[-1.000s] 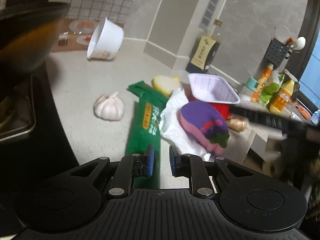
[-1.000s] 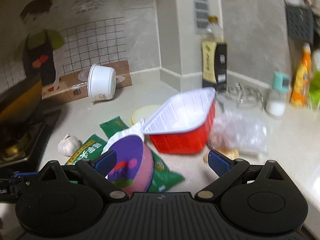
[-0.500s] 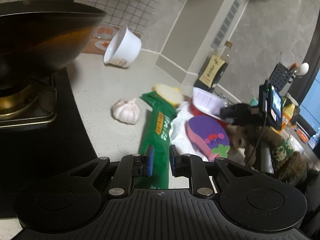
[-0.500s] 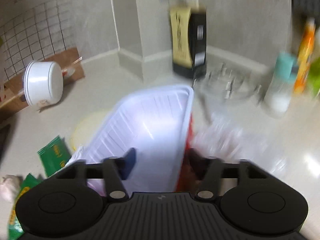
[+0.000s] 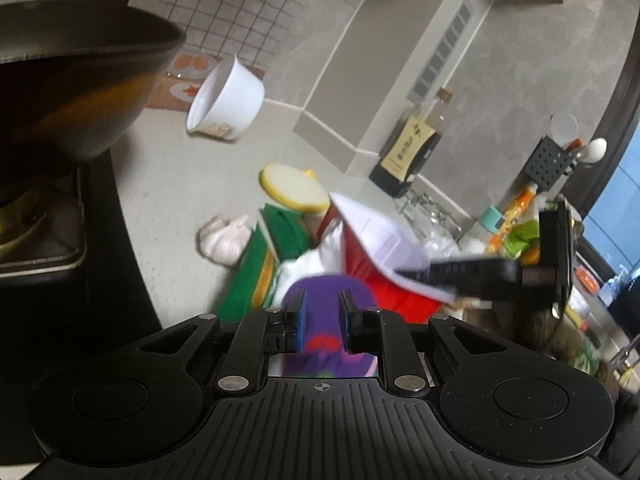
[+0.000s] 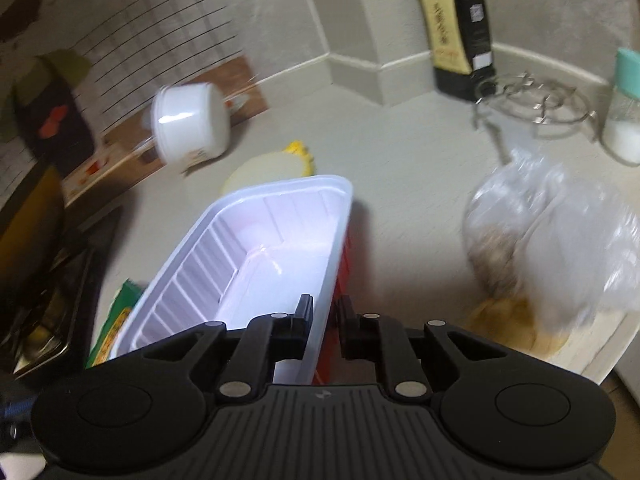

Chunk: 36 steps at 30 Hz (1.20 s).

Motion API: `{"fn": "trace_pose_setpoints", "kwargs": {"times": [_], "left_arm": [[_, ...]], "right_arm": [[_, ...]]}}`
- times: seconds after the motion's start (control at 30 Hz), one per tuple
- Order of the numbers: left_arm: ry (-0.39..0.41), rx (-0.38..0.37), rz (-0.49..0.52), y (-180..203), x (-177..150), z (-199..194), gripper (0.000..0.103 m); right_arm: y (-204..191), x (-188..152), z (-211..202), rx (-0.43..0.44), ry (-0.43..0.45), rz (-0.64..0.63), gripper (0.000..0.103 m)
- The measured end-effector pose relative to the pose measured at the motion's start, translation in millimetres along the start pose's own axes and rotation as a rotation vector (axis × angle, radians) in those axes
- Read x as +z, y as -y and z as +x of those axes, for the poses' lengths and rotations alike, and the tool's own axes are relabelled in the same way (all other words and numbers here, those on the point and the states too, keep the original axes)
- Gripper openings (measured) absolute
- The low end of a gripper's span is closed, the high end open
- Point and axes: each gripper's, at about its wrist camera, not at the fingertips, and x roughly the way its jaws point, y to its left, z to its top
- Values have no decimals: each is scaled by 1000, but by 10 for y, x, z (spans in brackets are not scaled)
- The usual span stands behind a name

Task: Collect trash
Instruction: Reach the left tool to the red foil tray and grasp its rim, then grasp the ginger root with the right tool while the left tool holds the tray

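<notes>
Right gripper [image 6: 325,324] clamped on the near rim of the red tray [image 6: 256,256], one finger inside the white ribbed interior, the other on the red outer wall. Same grip seen from the left wrist view: black finger across the tray's [image 5: 372,264] white rim, tray tilted, its far corner up.

Left gripper [image 5: 322,320] at a narrow gap, nothing pinched; hovering over the purple packet [image 5: 332,288], which shows between and past the pads. Contact with the packet not clear.

Taking the red tray as landmark:
- purple packet just in front of it, toward the left gripper, lying on white crumpled paper [image 5: 316,260] that touches the tray's side.
- green wrapper [image 5: 256,276] to the left of the tray, partly under the white paper; a corner also visible left of the tray in the right wrist view [image 6: 120,316].
- garlic bulb [image 5: 224,234] further left, just past the green wrapper.
- yellow-rimmed round lid [image 5: 294,188] right behind the tray.
- white bowl [image 5: 226,100] well behind and to the left, tipped on its side against a cardboard sheet [image 6: 132,148].
- dark sauce bottle [image 6: 456,28] behind it by the wall corner, upright.
- wire trivet [image 6: 536,104] and teal-capped jar [image 6: 626,108] behind and to the right.
- clear plastic bag [image 6: 556,240] to the right, with something brownish inside, blurred.
- wok [image 5: 76,88] on the stove far left, well apart.
</notes>
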Motion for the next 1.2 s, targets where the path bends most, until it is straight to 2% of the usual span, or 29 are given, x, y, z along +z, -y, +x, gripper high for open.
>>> {"fn": "trace_pose_setpoints", "kwargs": {"times": [0.13,0.2,0.27,0.33,0.47,0.6,0.73,0.93,1.07,1.2], "left_arm": [[6,-8,-28,74,75,84,19],[-16,-32,-33,154,129,197,19],[-45,-47,-27,270,195,350,19],[-73,-36,-17,388,251,520,19],[-104,42,29,633,315,854,19],[-125,144,111,834,290,1182,19],[-187,203,179,892,192,1445,21],[-265,193,244,953,15,1671,20],[-237,232,319,984,-31,1615,15],[-214,263,301,929,-10,1531,14]], "right_arm": [[-20,-114,-86,17,-7,-27,14],[2,-138,-194,7,27,-48,22],[44,-127,-351,-8,86,-73,50],[83,-123,-542,-49,168,-107,62],[254,-117,-887,-134,317,-146,65],[511,-178,-1044,-173,383,-138,67],[802,-280,-1114,-200,397,-125,67],[1096,-401,-1157,-186,411,-122,73],[996,-520,-918,-125,351,-203,75],[914,-542,-569,-127,315,-211,75]]}}
